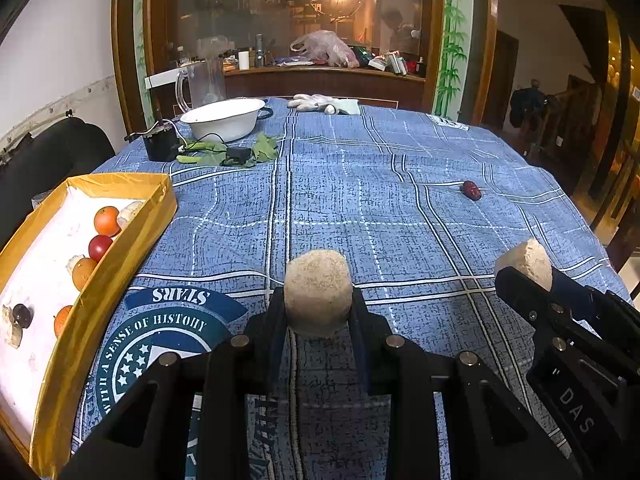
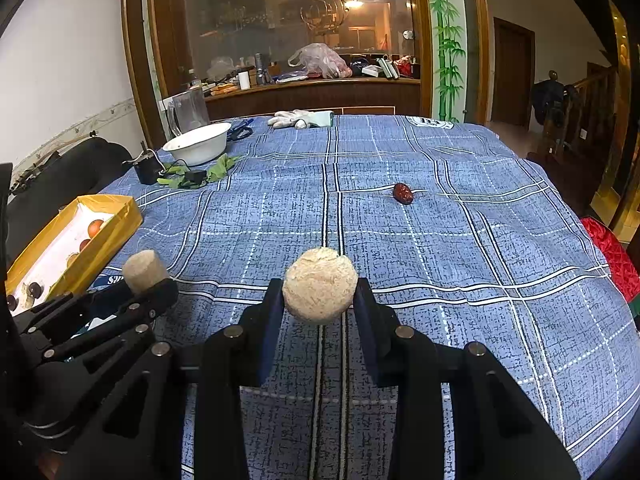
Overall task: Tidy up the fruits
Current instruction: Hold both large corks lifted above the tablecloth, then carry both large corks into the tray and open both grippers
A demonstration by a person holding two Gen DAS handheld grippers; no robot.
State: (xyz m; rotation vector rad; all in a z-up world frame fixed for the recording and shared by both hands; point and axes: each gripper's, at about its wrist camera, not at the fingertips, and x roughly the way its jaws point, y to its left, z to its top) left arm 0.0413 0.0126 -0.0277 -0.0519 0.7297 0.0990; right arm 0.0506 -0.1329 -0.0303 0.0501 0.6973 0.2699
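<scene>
My left gripper [image 1: 318, 309] is shut on a rough beige ball [image 1: 318, 280], held low over the blue checked tablecloth [image 1: 360, 208]. To its right, my right gripper [image 2: 320, 306] is shut on a second beige ball [image 2: 320, 282]; it also shows as the right gripper [image 1: 532, 280] in the left wrist view. A yellow-rimmed box [image 1: 120, 252] at the left edge holds oranges [image 1: 106, 221], a red fruit [image 1: 99, 246], a dark fruit [image 1: 22, 315] and beige lumps. One red date [image 2: 403, 193] lies alone on the cloth, ahead and to the right.
At the far left of the table are a white basin [image 1: 222, 118], green leaves [image 1: 236, 151], a small black device [image 1: 160, 144] and a clear jug [image 1: 204, 80]. A glove [image 1: 320, 103] lies at the far edge. A red cloth [image 2: 612, 256] hangs off the right edge.
</scene>
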